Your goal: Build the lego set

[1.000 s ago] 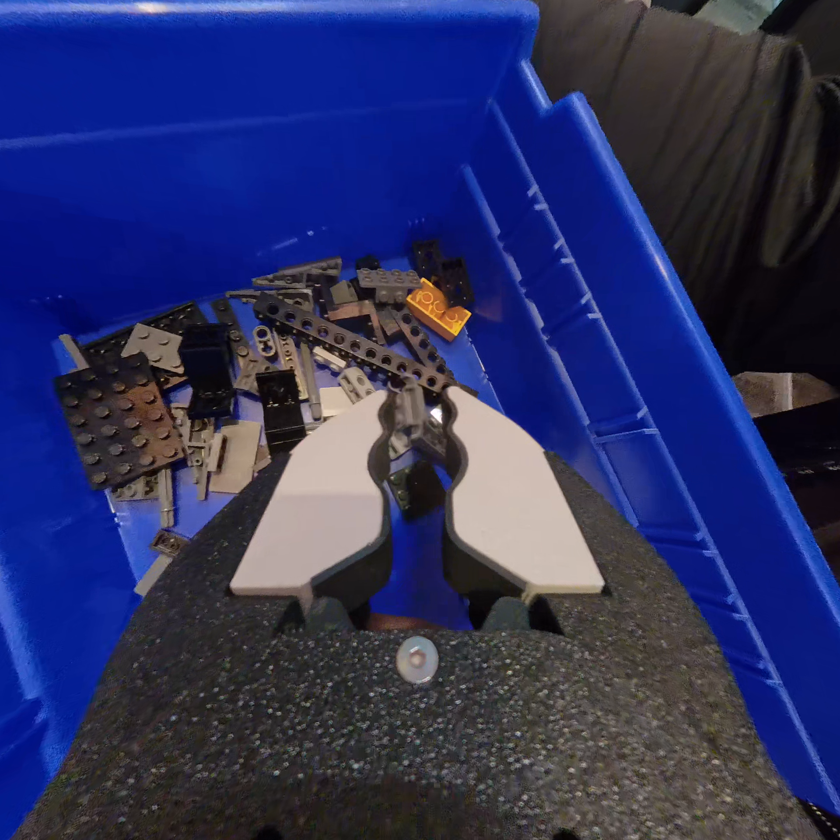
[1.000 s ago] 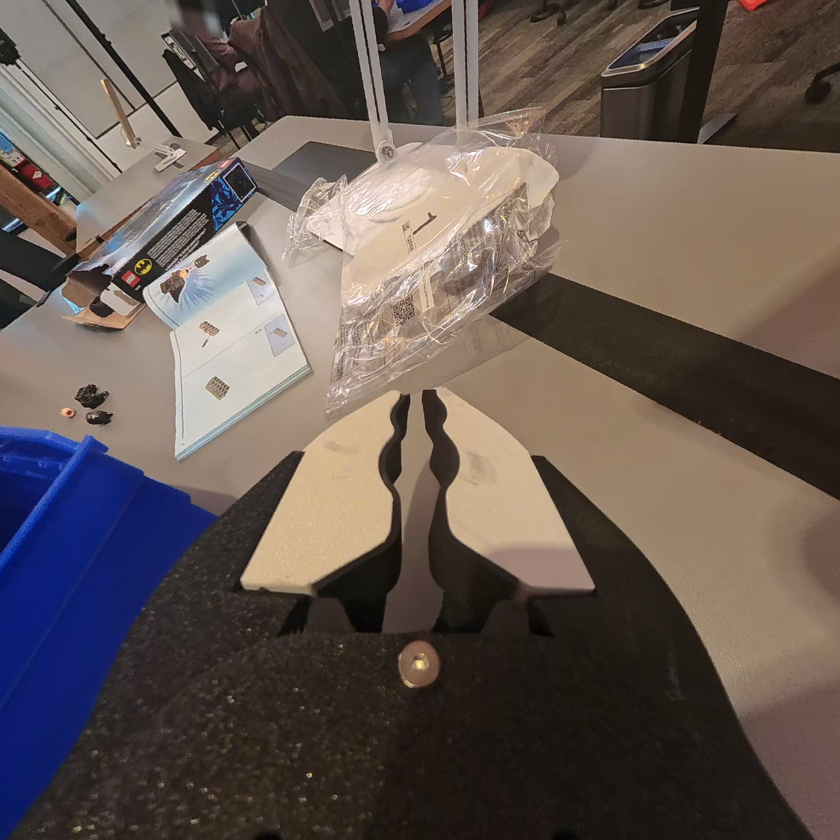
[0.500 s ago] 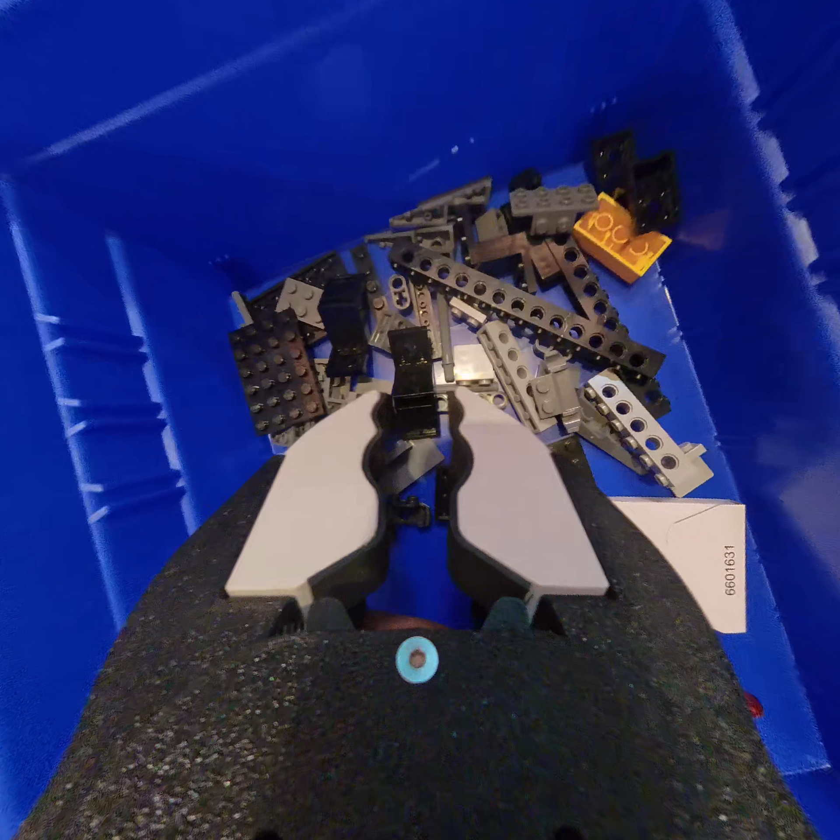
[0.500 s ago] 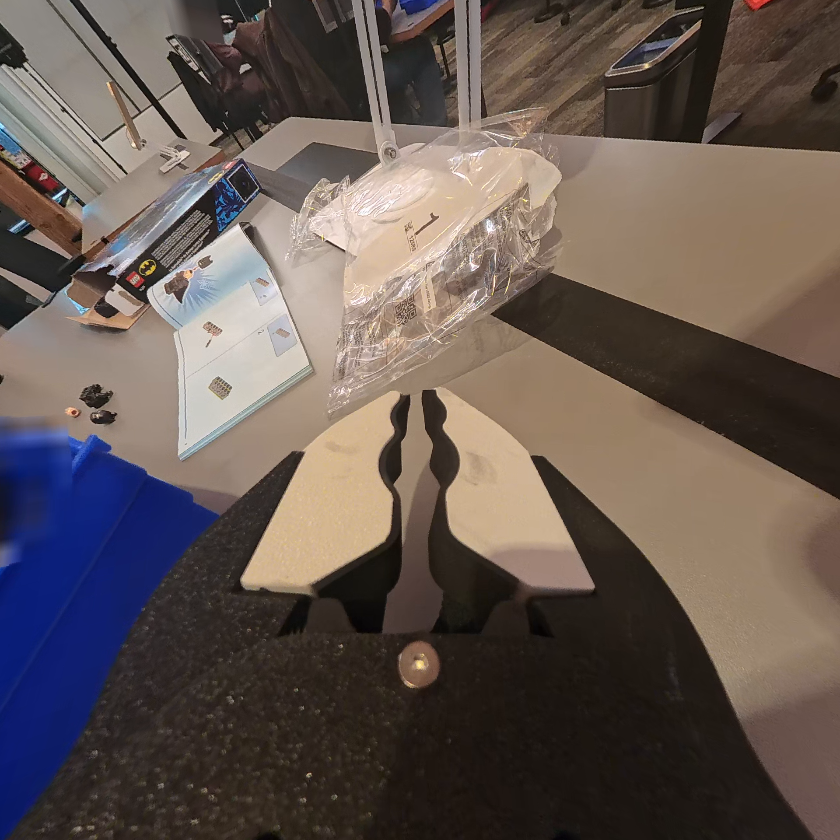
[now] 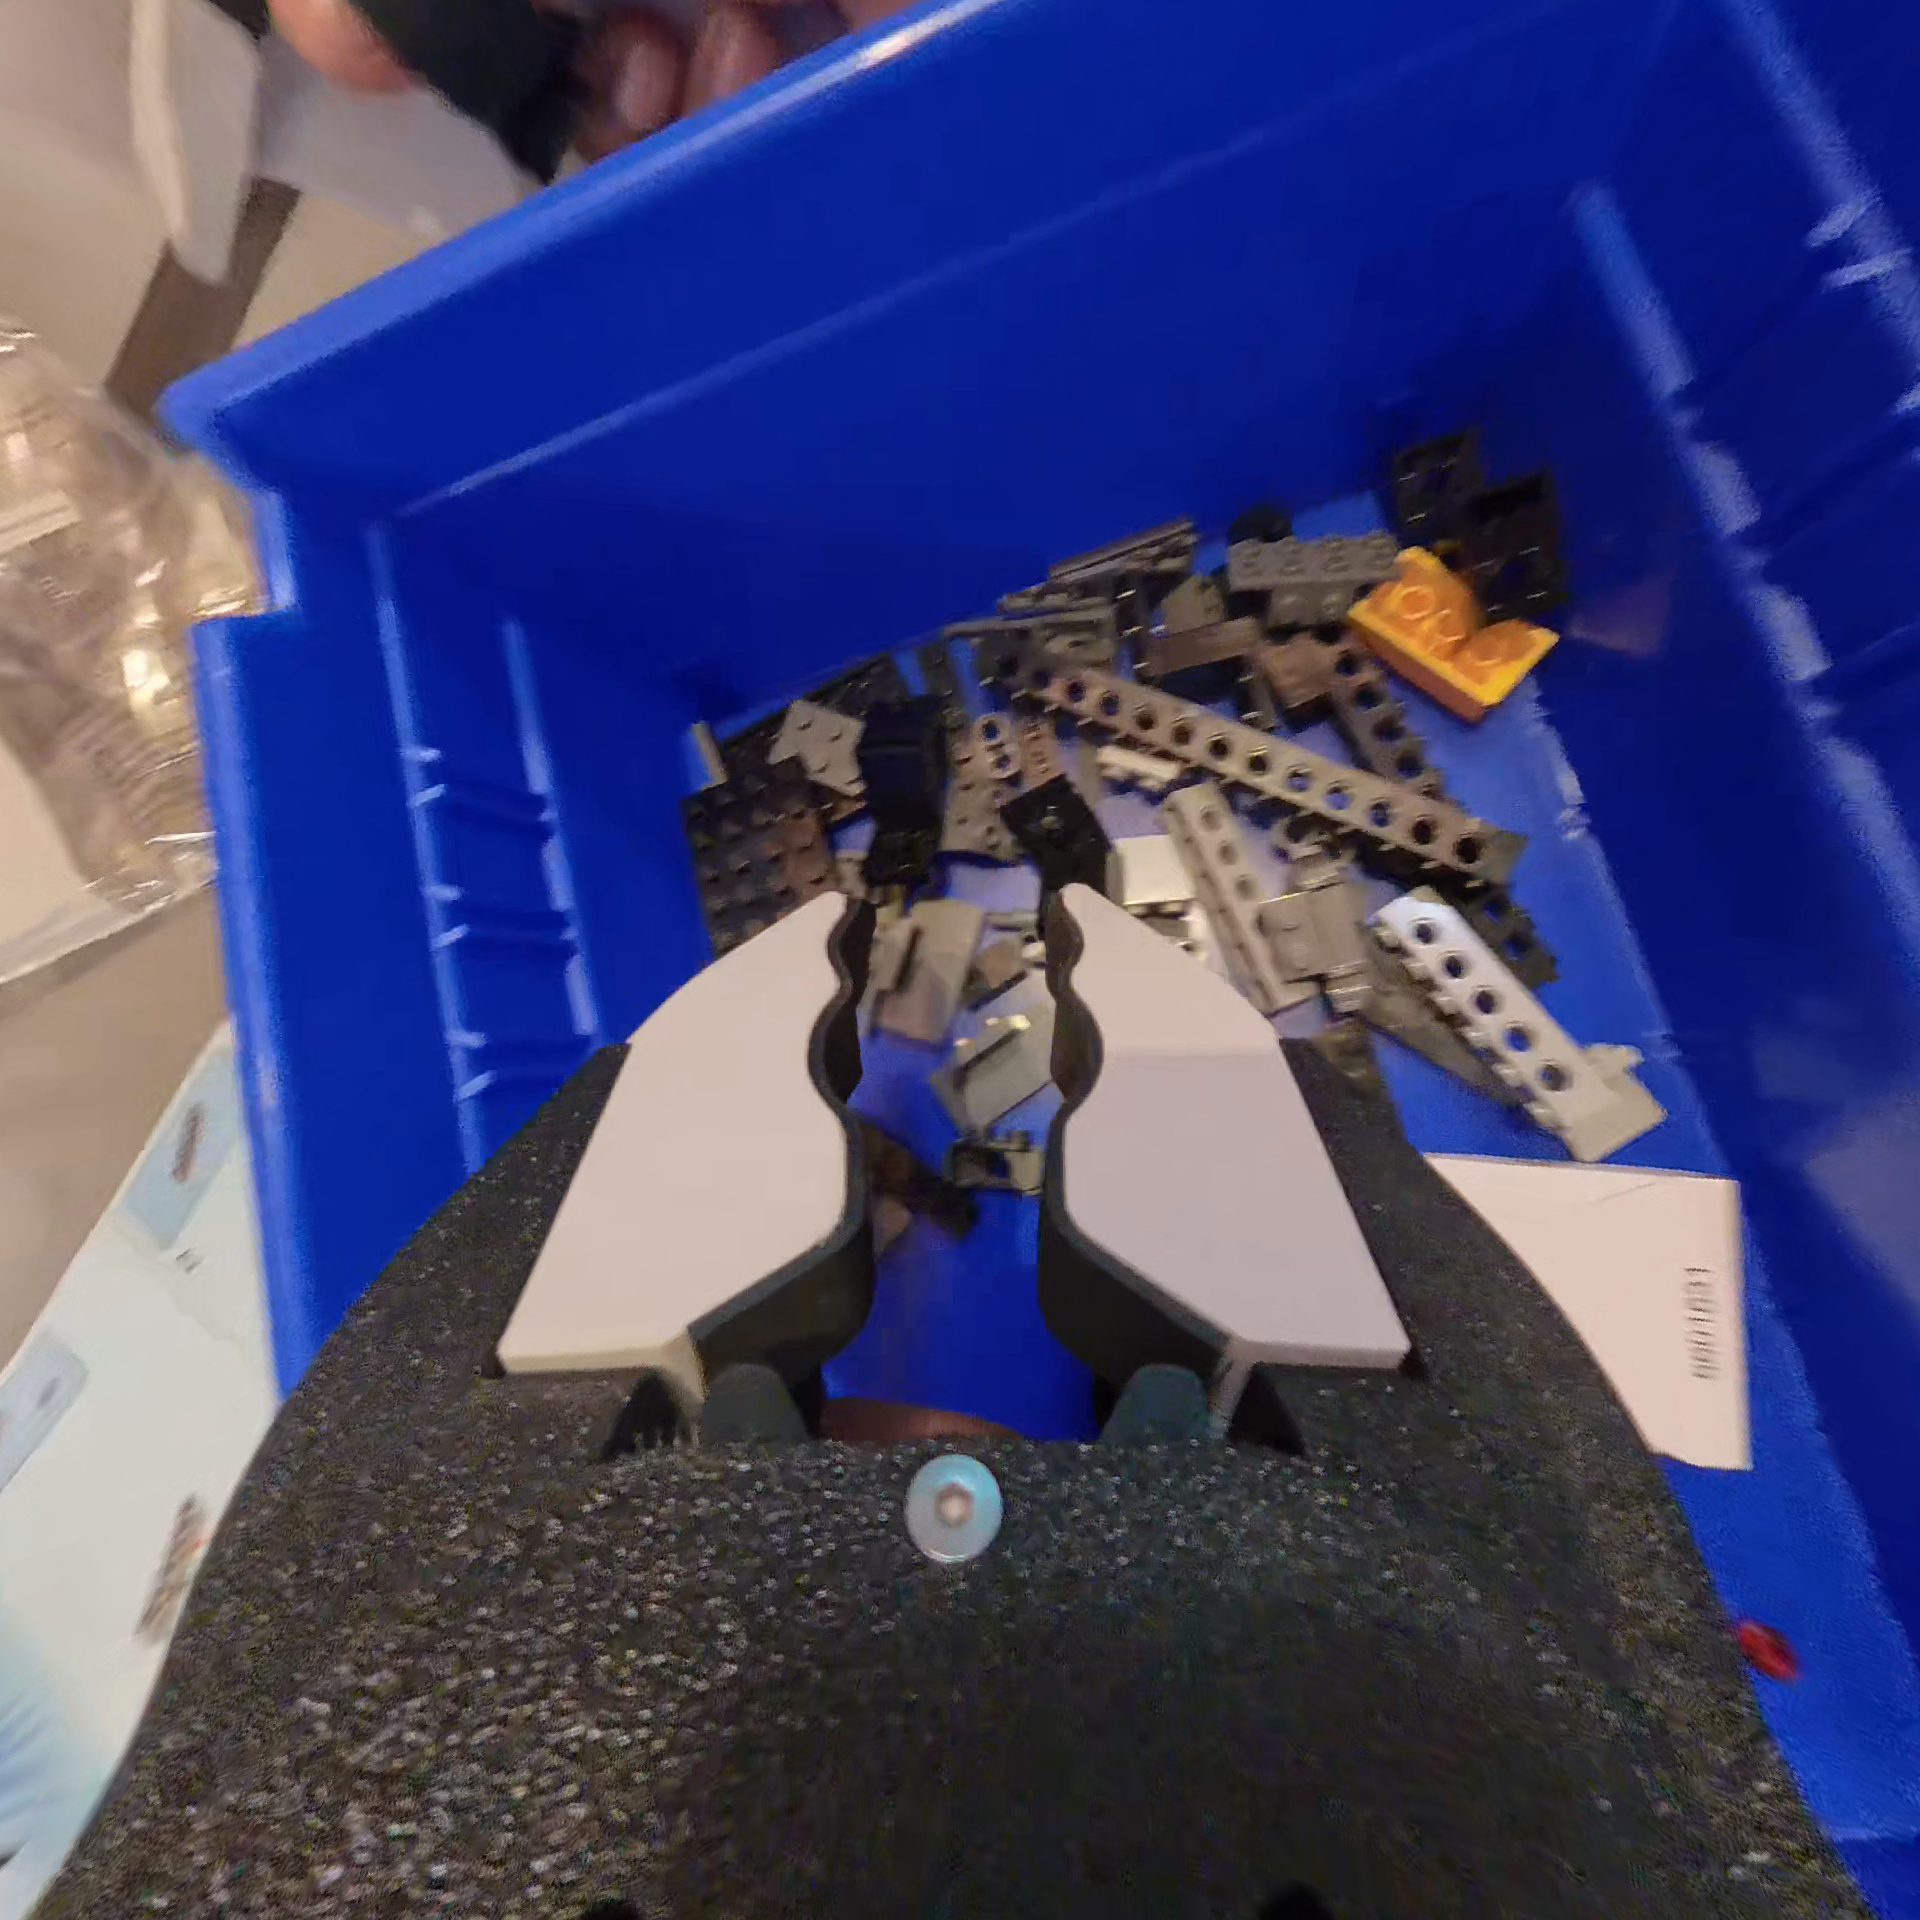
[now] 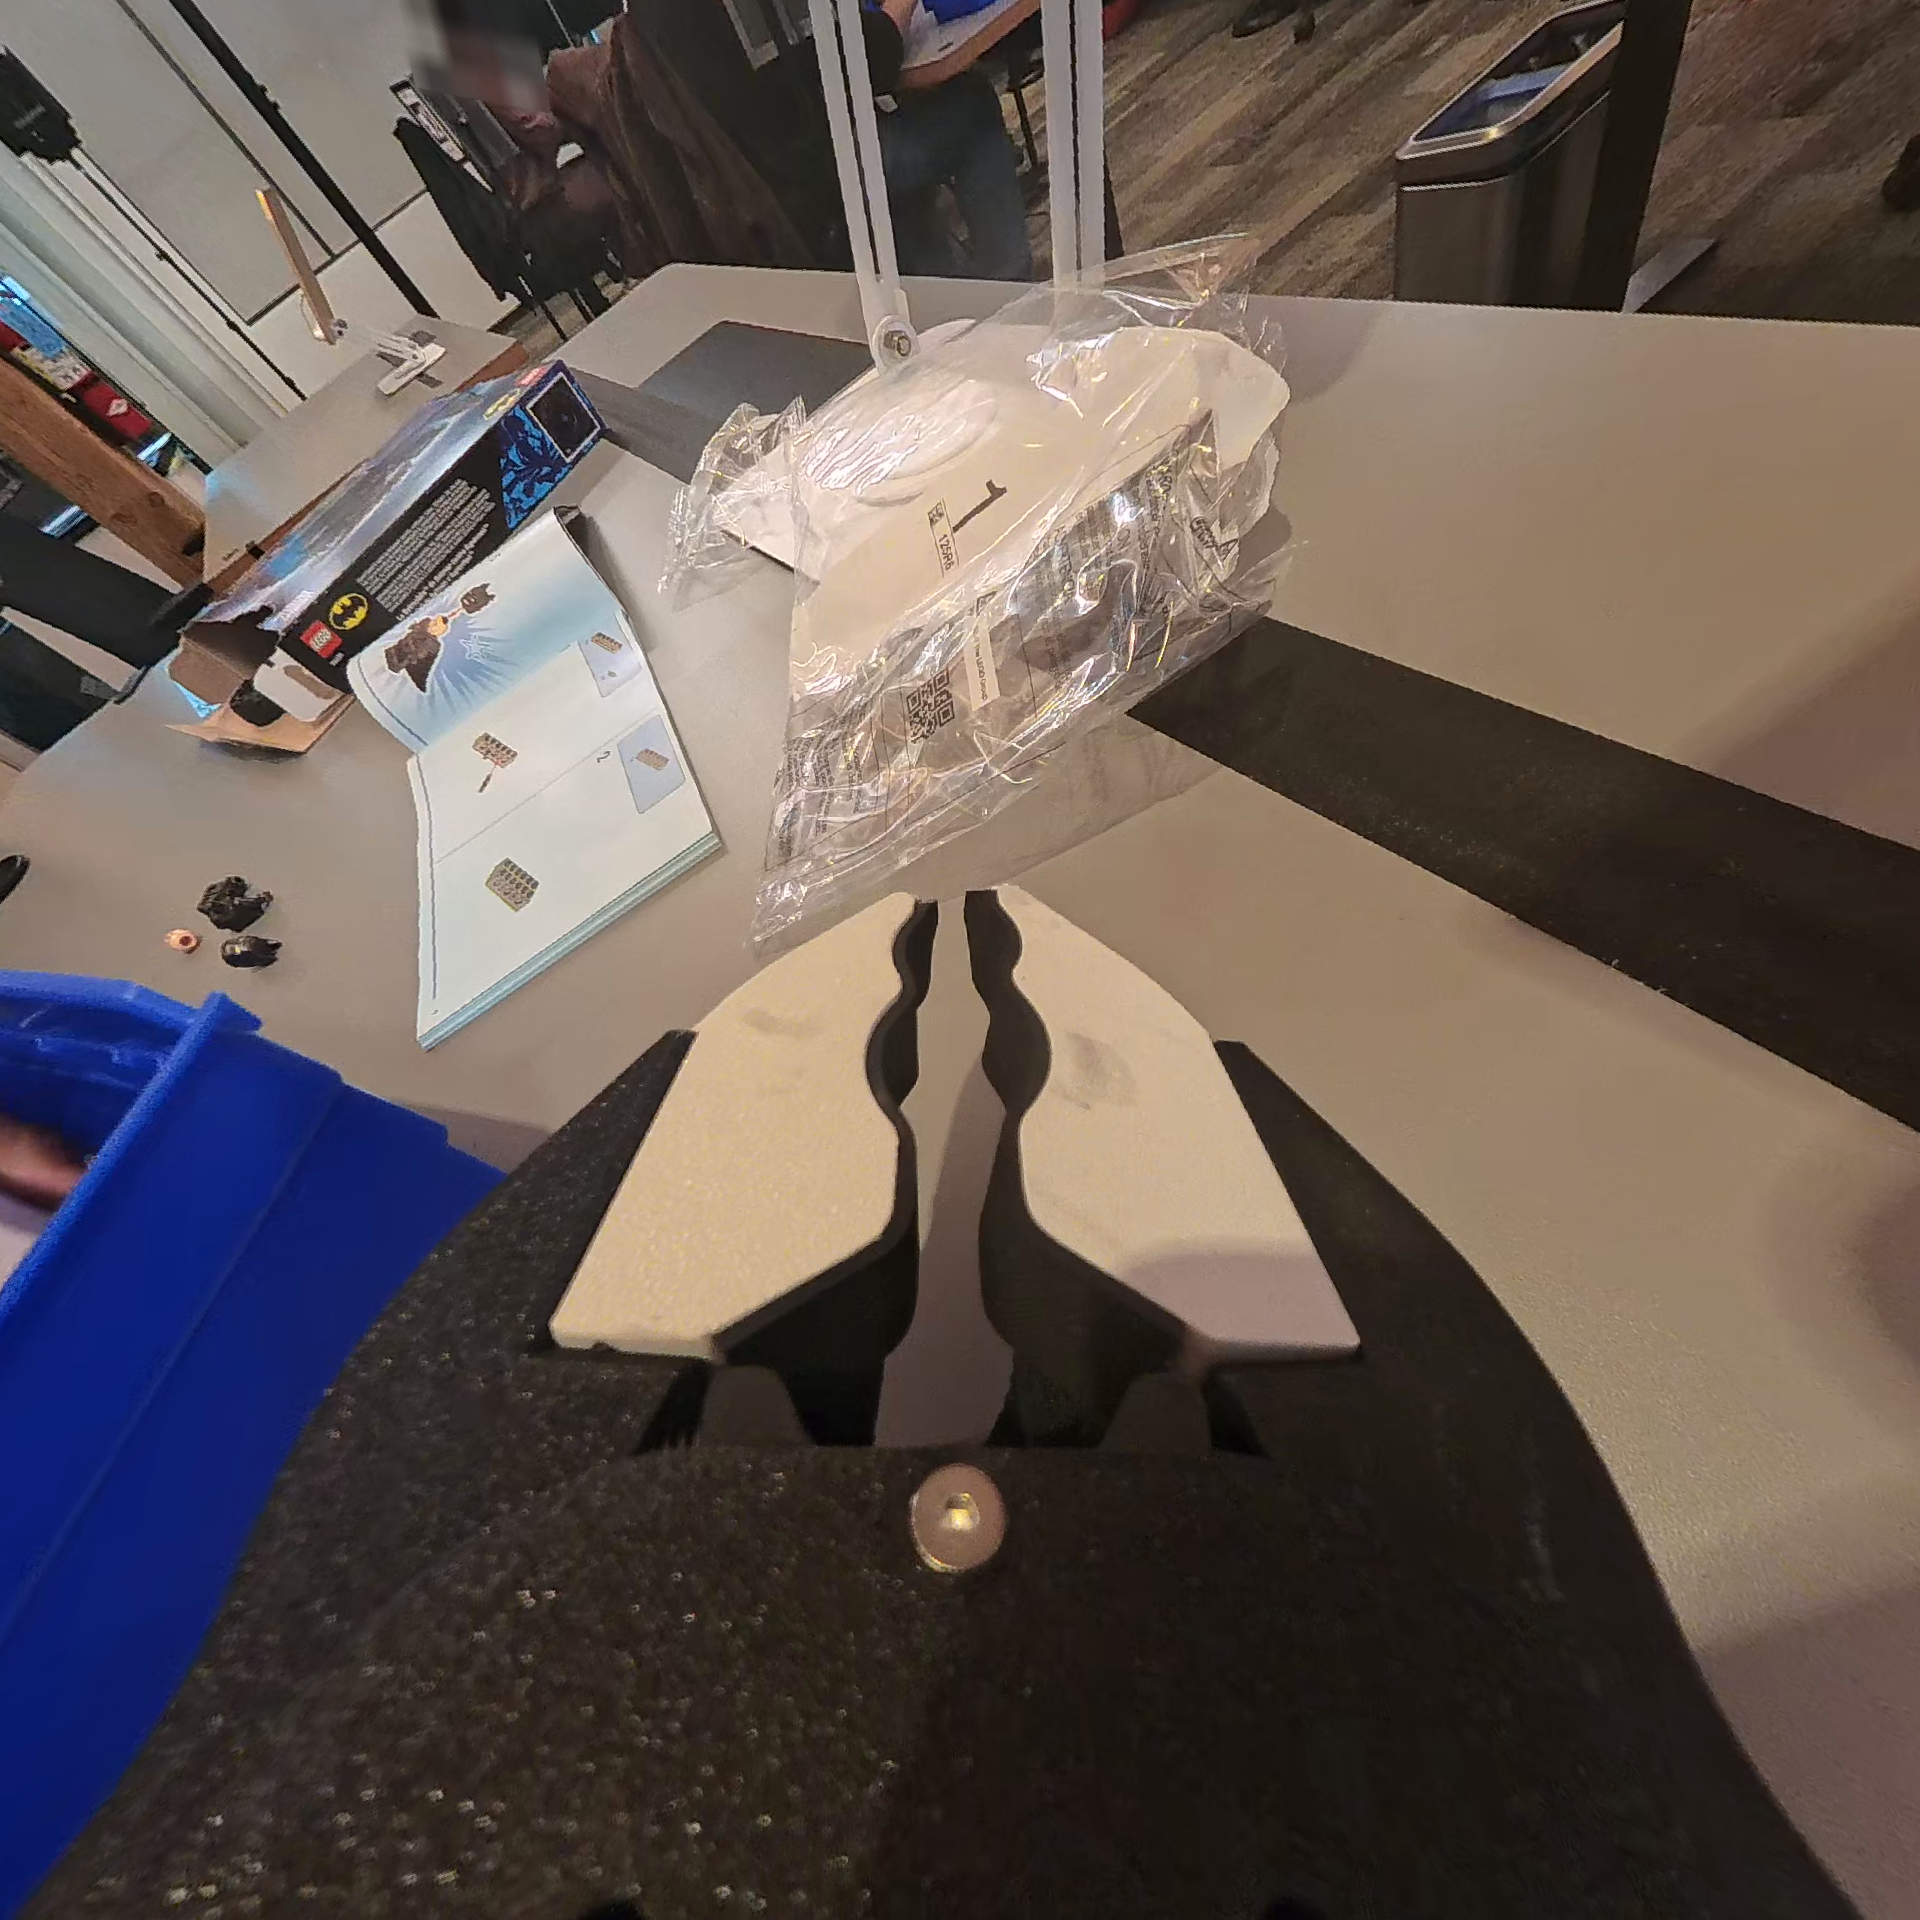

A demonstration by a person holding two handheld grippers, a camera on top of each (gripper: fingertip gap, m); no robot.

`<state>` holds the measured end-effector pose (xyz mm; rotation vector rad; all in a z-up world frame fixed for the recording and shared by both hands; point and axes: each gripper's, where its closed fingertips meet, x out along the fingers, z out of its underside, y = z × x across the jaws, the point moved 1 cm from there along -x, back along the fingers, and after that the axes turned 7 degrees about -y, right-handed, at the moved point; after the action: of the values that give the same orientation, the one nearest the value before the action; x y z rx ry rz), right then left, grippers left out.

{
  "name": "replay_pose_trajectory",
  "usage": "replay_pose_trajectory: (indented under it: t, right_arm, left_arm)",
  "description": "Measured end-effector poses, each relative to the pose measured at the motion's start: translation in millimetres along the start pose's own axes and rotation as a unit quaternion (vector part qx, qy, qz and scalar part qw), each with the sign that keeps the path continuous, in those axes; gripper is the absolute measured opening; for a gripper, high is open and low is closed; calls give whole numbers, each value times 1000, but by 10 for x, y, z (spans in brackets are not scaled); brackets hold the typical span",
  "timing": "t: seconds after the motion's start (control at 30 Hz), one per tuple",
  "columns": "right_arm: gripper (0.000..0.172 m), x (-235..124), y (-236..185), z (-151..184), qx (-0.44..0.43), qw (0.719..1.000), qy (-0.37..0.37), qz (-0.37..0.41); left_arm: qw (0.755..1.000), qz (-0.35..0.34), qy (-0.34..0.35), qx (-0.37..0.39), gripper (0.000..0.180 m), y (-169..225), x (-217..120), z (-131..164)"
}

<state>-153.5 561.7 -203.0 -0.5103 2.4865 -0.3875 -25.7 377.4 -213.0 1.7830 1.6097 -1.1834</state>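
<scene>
Left gripper (image 5: 951, 904) has spread wider, empty above loose rigid bricks (image 5: 1226, 821); right gripper (image 6: 951, 909) pinches light, slippery bag (image 6: 1018, 623) corner.

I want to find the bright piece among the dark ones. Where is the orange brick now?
In the left wrist view, the orange brick lies in the blue bin's far right corner, beside black plates.
</scene>
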Motion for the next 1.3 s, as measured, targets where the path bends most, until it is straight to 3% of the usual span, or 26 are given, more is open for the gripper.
replay_pose_trajectory:
  t: [0.17,0.4,0.57,0.73,0.97,1.13,1.3]
  right_arm:
    - [7,-2,0,-2,0,1000,1,0]
    - [7,-7,-7,-6,-1,1000,3,-3]
    - [7,-16,-16,-10,-4,1000,7,-4]
    - [7,-26,-29,-13,-10,1000,11,-3]
    - [7,-24,-37,-11,-12,1000,10,-4]
    - [7,-21,-37,-10,-12,1000,9,-4]
    - [7,-26,-40,-11,-15,1000,11,-2]
  left_arm:
    - [987,-119,-79,79,32,-258,102,163]
    - [961,-194,-123,156,26,-356,164,160]
    - [928,-216,-174,250,21,-414,182,169]
    - [880,-259,-211,337,31,-544,191,120]
    - [858,-262,-227,379,11,-594,296,157]
    - [857,-240,-223,398,26,-573,265,111]
    - [841,-230,-223,437,25,-547,322,53]
